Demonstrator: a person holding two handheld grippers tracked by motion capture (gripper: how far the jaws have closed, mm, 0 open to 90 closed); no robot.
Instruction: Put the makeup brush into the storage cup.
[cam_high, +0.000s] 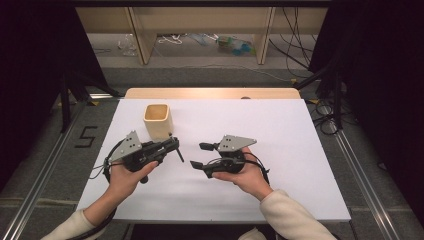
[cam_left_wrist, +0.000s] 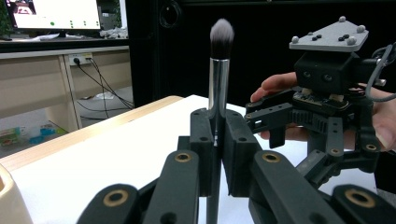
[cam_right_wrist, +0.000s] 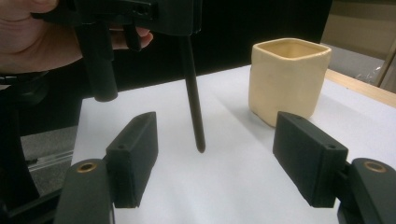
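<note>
My left gripper (cam_high: 173, 144) (cam_left_wrist: 217, 128) is shut on a makeup brush (cam_high: 179, 155) (cam_left_wrist: 219, 79) and holds it upright. The brush has a silver ferrule and a grey-white bristle tip. Its black handle (cam_right_wrist: 194, 107) hangs down just above the white table top. My right gripper (cam_high: 199, 155) (cam_right_wrist: 215, 158) faces the left one with its jaws open, one on each side of the handle's lower end and a little nearer than it, touching nothing. A cream square cup (cam_high: 158, 120) (cam_right_wrist: 287, 79) stands on the table just beyond the left gripper.
The white table top (cam_high: 285, 150) lies on a wooden table whose far edge (cam_high: 210, 93) shows behind it. Black curtains hang at both sides. Cables and shelving (cam_high: 200, 30) lie on the floor beyond. Metal rails (cam_high: 360, 170) run along the table's sides.
</note>
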